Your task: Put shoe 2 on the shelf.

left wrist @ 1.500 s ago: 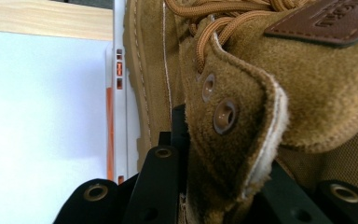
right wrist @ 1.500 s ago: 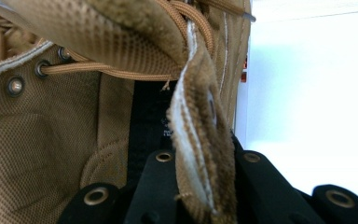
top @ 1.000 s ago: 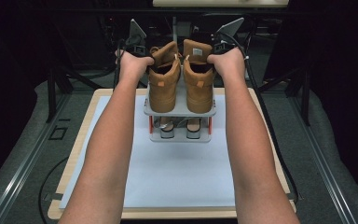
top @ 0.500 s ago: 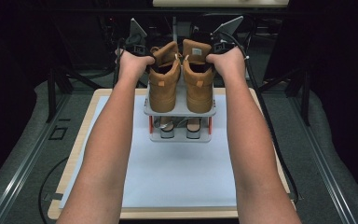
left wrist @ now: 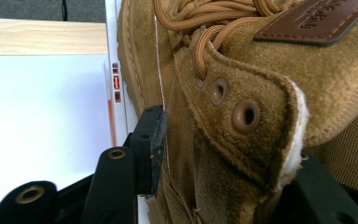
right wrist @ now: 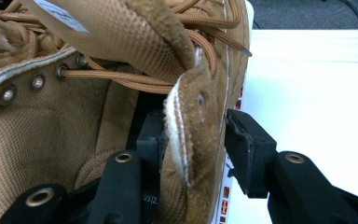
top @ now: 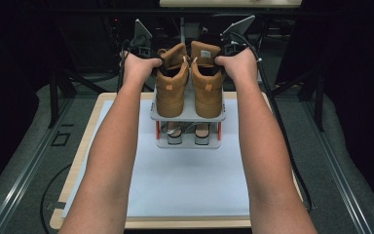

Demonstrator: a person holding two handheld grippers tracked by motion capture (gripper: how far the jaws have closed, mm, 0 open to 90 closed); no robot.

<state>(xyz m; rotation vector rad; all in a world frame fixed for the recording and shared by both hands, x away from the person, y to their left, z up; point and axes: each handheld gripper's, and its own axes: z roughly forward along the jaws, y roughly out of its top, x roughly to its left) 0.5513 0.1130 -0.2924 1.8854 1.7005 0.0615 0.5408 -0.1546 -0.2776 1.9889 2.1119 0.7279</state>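
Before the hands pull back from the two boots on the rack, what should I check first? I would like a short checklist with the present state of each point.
1. Both boots stand on the top shelf of the rack: ok, left boot and right boot sit side by side, upright.
2. Left gripper has let go: cannot tell. Its jaws have just been opening, but the collar lies between them and one finger is close against the suede.
3. Right gripper has let go: ok, jaws have just been opening; a gap shows beside the outer finger.
4. Laces free of the fingers: ok.
5. Rack sits fully on the white mat: ok.
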